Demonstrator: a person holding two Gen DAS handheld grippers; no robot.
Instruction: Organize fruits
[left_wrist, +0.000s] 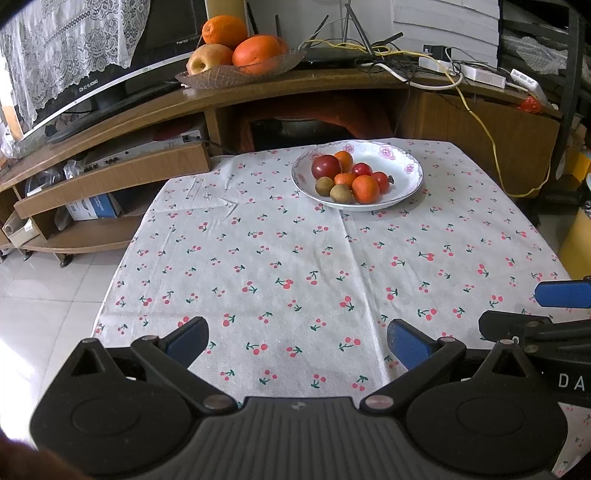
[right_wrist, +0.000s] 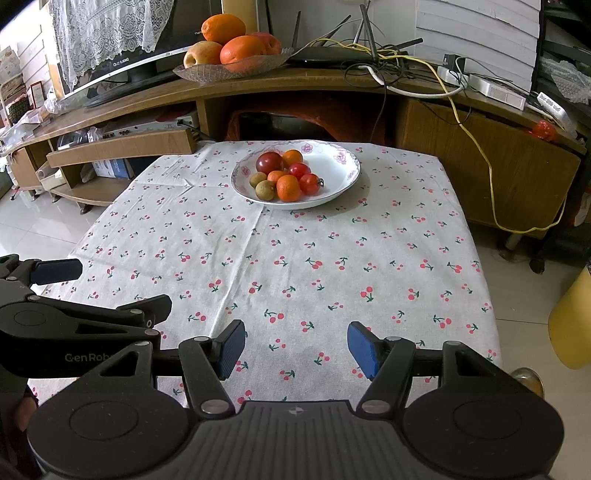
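Note:
A white flowered plate (left_wrist: 406, 184) (right_wrist: 340, 177) stands at the far side of the table. It holds several small fruits: a dark red plum (left_wrist: 325, 167) (right_wrist: 269, 162), orange mandarins (left_wrist: 365, 189) (right_wrist: 288, 188), red tomatoes (left_wrist: 380, 181) (right_wrist: 309, 184) and brown kiwis (left_wrist: 341, 193) (right_wrist: 265, 190). My left gripper (left_wrist: 297, 341) is open and empty over the near table edge. My right gripper (right_wrist: 296, 349) is open and empty beside it, near the front edge.
The table carries a cherry-print cloth (left_wrist: 295, 266) (right_wrist: 295, 258). Behind it a wooden TV stand (left_wrist: 332, 85) holds a glass dish (left_wrist: 240, 75) (right_wrist: 229, 70) with large oranges and apples, a TV, a router and cables. A yellow bin (right_wrist: 572, 325) stands right.

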